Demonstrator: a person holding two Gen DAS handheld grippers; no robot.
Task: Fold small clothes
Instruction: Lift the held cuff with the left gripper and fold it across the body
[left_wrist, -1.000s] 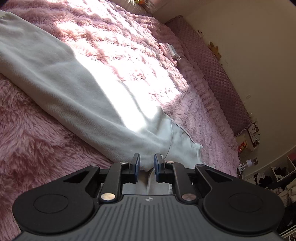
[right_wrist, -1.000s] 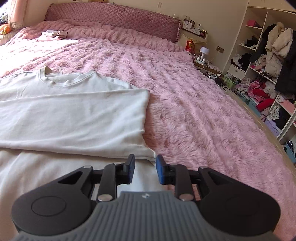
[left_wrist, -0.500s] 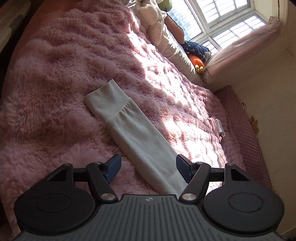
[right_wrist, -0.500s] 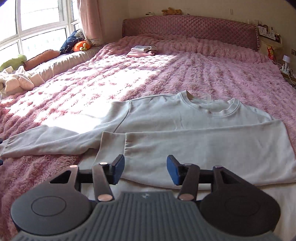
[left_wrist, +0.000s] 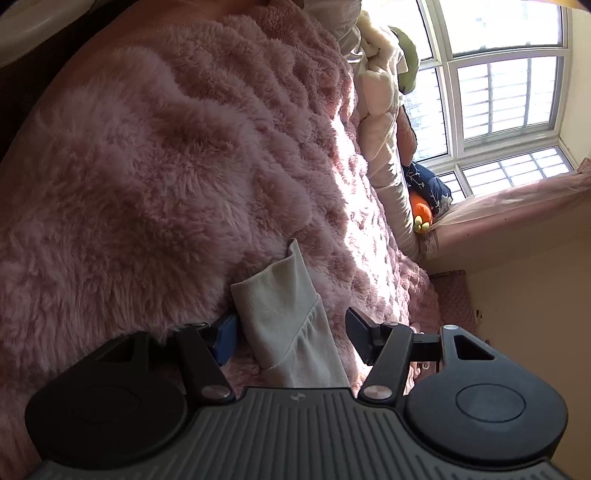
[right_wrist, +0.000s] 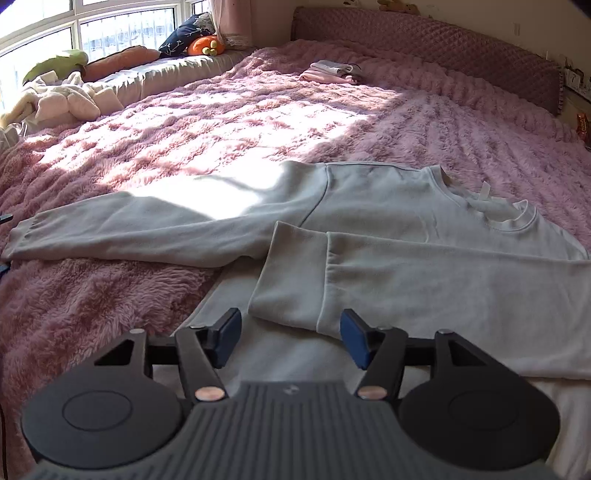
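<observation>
Pale grey fleece fills the space between both pairs of jaws: this is a sweatshirt (right_wrist: 388, 229) lying flat on a pink plush bed (right_wrist: 221, 122). The left gripper (left_wrist: 291, 336) has its jaws apart and just closing in on the cuff (left_wrist: 275, 295) of the outstretched sleeve; the cuff lies between the pads, the blue left pad close against its edge, the right pad clear of it, so nothing is gripped yet. From that gripper the sleeve runs back under the camera, cuff end pointing away toward the bed's shaded edge. The right gripper (right_wrist: 290, 338) has just opened its jaws wider, and they hover empty just short of the other cuff (right_wrist: 291, 284). That sleeve (right_wrist: 443, 280) is already folded across the chest, running from just ahead of the gripper out to its right. Beyond it the body lies with its collar (right_wrist: 509, 218) to the far right; the unfolded sleeve (right_wrist: 140, 229) stretches far left, so the garment's long axis runs crosswise to this gripper. One sleeve fold looks done; the second sleeve and the body folds appear to remain. Further off, folded clothes (right_wrist: 332, 72) sit near the headboard.
</observation>
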